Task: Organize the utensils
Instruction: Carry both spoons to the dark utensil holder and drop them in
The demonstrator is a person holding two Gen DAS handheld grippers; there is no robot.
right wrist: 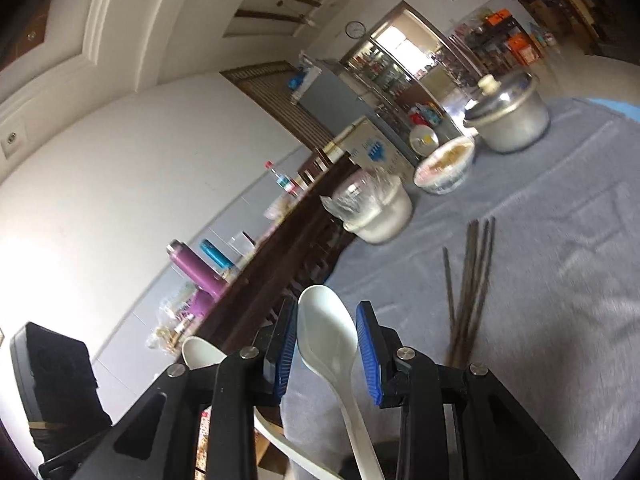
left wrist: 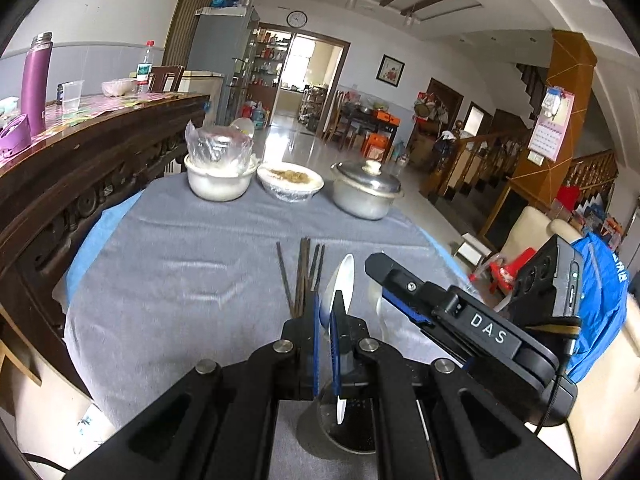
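My left gripper point(left wrist: 328, 300) is shut on a white spoon point(left wrist: 342, 276), gripped edge-on with its bowl pointing up. Right under it stands a round metal holder point(left wrist: 340, 428). Several dark chopsticks point(left wrist: 304, 276) stand just left of the pads, their lower ends hidden behind the gripper. My right gripper point(right wrist: 327, 312) is shut on a second white spoon point(right wrist: 328, 332), bowl up between the blue pads, handle running down out of sight. From the left wrist, the right gripper point(left wrist: 384, 280) hovers close on the right. The right wrist shows the chopsticks point(right wrist: 468, 288) on the right and the other spoon point(right wrist: 200, 352) on the left.
A grey cloth point(left wrist: 180, 248) covers the table. At its far edge sit a white bowl with a plastic bag point(left wrist: 218, 182), a bowl of food point(left wrist: 290, 182) and a lidded metal pot point(left wrist: 366, 192). A dark wooden sideboard point(left wrist: 80, 176) with a purple flask point(left wrist: 36, 80) runs along the left.
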